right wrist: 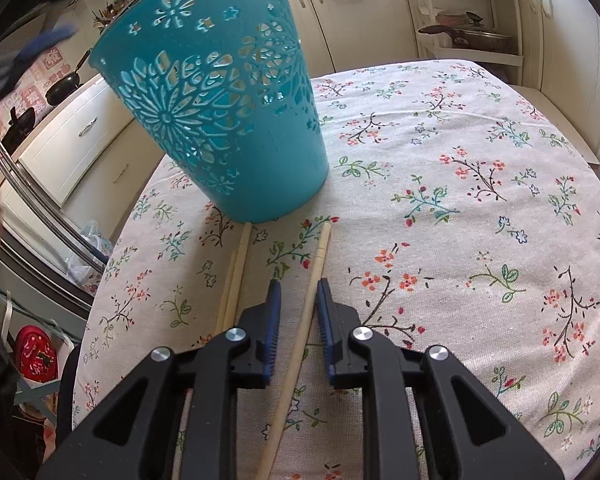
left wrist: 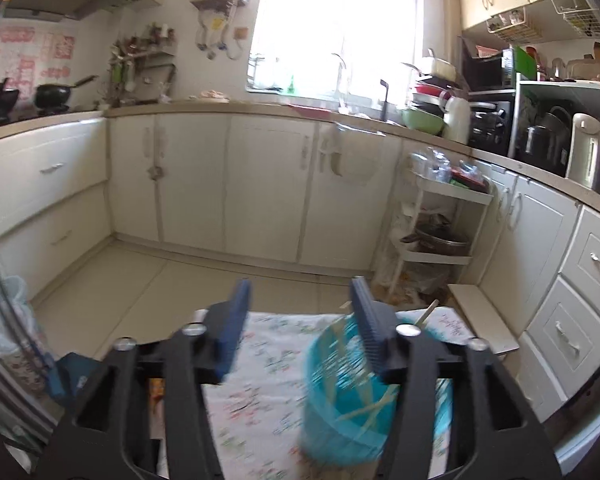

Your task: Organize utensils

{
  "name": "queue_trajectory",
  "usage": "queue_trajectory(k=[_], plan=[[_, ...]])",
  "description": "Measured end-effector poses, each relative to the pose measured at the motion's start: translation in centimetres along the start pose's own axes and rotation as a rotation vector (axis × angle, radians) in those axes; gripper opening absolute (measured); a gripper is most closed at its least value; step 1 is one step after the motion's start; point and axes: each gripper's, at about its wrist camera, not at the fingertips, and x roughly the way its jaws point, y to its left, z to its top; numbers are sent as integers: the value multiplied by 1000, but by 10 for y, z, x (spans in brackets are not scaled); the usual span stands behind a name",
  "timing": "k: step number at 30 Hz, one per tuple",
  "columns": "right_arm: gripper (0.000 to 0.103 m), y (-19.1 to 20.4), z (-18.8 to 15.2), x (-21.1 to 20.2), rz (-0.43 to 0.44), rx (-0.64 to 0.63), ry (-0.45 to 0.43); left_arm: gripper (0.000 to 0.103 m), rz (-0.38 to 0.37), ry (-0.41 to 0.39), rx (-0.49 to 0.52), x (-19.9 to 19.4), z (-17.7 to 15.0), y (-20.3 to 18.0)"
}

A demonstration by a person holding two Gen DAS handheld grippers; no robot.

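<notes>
Black tongs (right wrist: 298, 312), blue ribbed pads (right wrist: 274, 312), silver screws (right wrist: 236, 335)

No text, label or number is clear enough to read anywhere.

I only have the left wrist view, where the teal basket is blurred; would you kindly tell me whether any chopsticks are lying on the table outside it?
Observer: Yes, three lie on the floral cloth, just in front of the teal basket.
Operator: Thank you. Is the right gripper holding one of them?
Observer: One chopstick lies between the jaws of the right gripper, but the pads do not seem to press on it.
Operator: And where are the other two?
Observer: The pair of chopsticks lies side by side to the left of that one, with its far ends near the basket's base.
</notes>
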Motion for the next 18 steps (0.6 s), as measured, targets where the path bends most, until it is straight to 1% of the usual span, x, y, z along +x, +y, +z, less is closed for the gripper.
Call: queue_trajectory(k=[1, 3, 5, 9, 10, 13, 16, 17, 18], plan=[[19, 1, 0, 0, -2, -1, -1, 64, 23, 1, -4, -10, -10, 8], [19, 1, 0, 0, -5, -4, -2, 76, 44, 23, -1, -20, -27, 19], [19, 2, -1, 0, -10, -8, -3, 80, 72, 85, 6, -21, -53, 30], [19, 6, -2, 0, -32, -20, -4, 81, 96, 253, 50, 3, -101, 38], [19, 7, -2, 0, -38, -21, -3, 81, 99, 316, 72, 14, -116, 39], [19, 11, -2, 0, -63, -36, -1, 81, 113, 398, 97, 31, -139, 42], [19, 13, -1, 1, -75, -30, 1, 82, 107, 444, 103, 39, -151, 40], [19, 12, 0, 2, -77, -28, 1, 82, 100, 443, 109, 40, -151, 38], [19, 12, 1, 3, -81, -29, 0, 87, 92, 437, 114, 39, -151, 38]])
